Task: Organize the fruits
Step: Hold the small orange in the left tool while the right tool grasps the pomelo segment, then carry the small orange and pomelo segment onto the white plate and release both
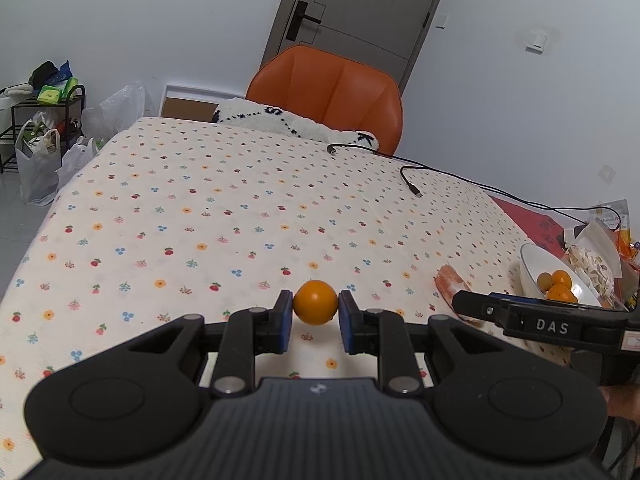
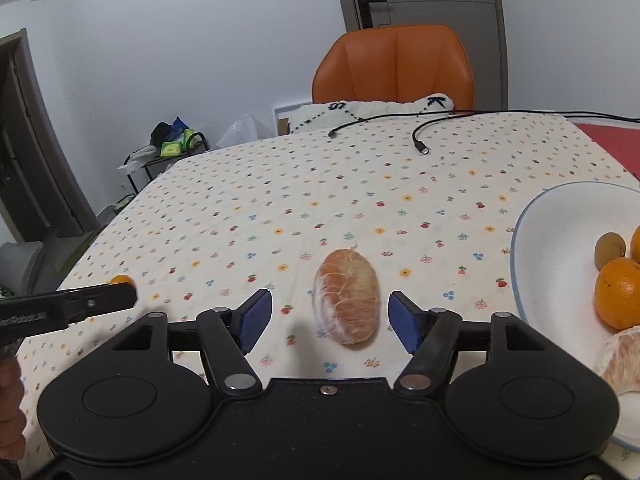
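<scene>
While the left gripper (image 1: pixel 315 312) is clenched on a small orange (image 1: pixel 315 307), its blue pads pressing the fruit from both sides, the orange appears lifted just clear of the table (image 1: pixel 200 208); a faint shadow lies beneath it, though contact cannot be ruled out. The grip sits across the widest part of the fruit, judged sound for carrying. To the right, the right gripper (image 2: pixel 330 322) stands released, jaws wide apart on either side of a peeled citrus piece (image 2: pixel 347 298) that rests on the table, touching neither pad. That straddling position suggests a grasp is being prepared. Further right, a white bowl (image 2: pixel 540 240) stands near the table's right edge and already holds an orange (image 2: pixel 618 294), a kiwi (image 2: pixel 610 249) and another peeled piece (image 2: pixel 620 360), so it is judged the collecting place for both remaining fruits.

A cloth printed with small flowers and cherries covers the table; it looks soft and may wrinkle under a dragged object. Two black cables (image 2: pixel 420 136) lie at the far side, well apart from the work. Snack packets (image 1: pixel 600 248) sit behind the bowl. An orange chair (image 1: pixel 328 92) stands at the far edge before a grey door (image 1: pixel 360 8), and a rack with bags (image 1: pixel 40 128) occupies the left corner.
</scene>
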`<state>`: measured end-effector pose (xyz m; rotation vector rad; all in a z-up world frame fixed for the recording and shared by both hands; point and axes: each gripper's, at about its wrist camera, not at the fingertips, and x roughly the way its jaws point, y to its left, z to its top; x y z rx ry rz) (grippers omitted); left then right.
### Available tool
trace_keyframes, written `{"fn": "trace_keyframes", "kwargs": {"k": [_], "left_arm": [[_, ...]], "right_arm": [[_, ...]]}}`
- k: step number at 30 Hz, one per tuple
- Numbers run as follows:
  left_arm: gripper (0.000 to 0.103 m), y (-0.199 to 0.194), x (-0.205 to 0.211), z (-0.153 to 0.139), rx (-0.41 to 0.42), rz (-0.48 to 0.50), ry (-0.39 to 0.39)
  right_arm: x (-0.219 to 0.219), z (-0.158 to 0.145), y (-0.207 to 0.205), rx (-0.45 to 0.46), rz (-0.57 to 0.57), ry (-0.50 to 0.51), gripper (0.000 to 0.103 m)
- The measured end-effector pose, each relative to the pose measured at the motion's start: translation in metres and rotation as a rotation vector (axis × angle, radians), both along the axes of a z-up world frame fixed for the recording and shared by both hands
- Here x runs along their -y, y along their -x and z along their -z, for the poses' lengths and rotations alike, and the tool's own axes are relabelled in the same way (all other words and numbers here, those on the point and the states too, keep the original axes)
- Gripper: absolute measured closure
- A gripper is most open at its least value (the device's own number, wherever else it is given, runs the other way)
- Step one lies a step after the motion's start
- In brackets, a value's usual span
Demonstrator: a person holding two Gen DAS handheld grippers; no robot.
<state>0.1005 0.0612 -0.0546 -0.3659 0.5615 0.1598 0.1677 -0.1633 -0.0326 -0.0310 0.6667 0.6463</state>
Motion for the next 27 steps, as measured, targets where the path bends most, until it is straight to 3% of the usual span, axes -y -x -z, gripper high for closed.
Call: {"fn": "trace_keyframes", "kwargs": {"k": [11, 15, 27], "left_arm": [[0.080, 0.001, -0.001, 0.000, 0.001, -0.003, 0.010], [0.080, 0.000, -0.001, 0.001, 0.003, -0.005, 0.010], [0.080, -0.005, 0.020, -0.008, 0.013, 0.031, -0.013]], "right_arm": [[-0.012, 0.006, -0.011, 0.013, -0.002, 0.037, 0.042], [-0.013, 0.006, -0.007, 0.040, 0.014, 0.062, 0.069], [0.014, -0.011, 0.011, 0.070, 0.020, -0.008, 0.070]]}}
